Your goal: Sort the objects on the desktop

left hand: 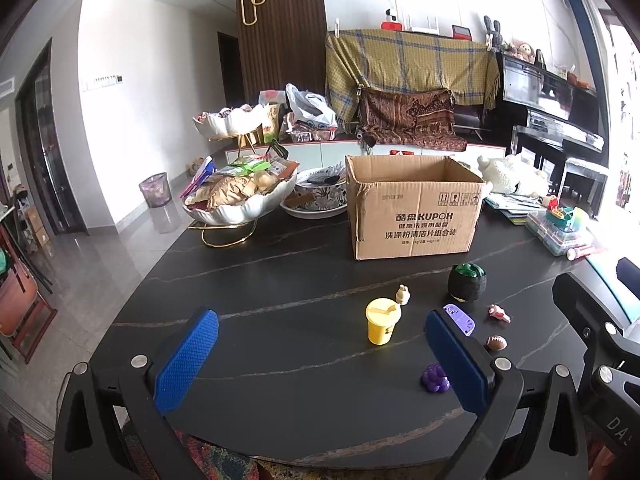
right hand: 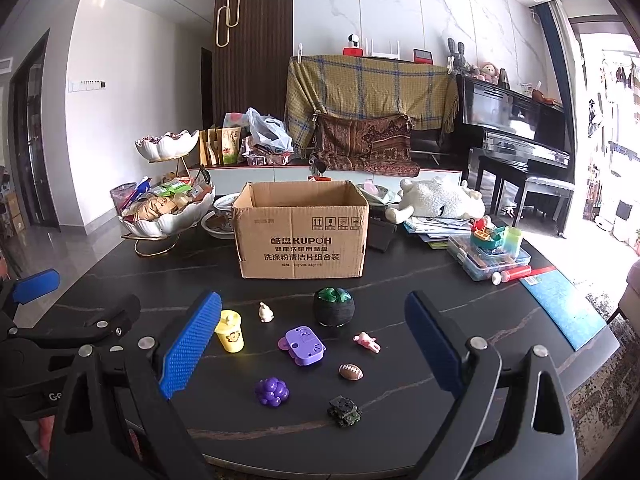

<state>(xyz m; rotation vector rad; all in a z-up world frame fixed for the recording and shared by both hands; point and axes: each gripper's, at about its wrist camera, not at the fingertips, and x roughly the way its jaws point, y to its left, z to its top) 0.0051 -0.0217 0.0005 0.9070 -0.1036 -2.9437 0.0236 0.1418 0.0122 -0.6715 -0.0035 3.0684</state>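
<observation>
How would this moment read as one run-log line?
left hand-held gripper: open, empty | right hand-held gripper: open, empty | toys on table | cardboard box: open

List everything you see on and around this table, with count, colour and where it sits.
cardboard box: 1, brown, open, table centre
yellow cup: 1, front left
white figurine: 1, right of cup
dark round toy: 1, black, green top, before box
purple case: 1, middle
pink figurine: 1, right of case
toy football: 1, brown
purple grapes: 1, near edge
toy vehicle: 1, dark green, nearest
snack bowl: 1, white, left
plush toy: 1, white, back right
left gripper: blue pads, open
right gripper: blue pads, open
</observation>
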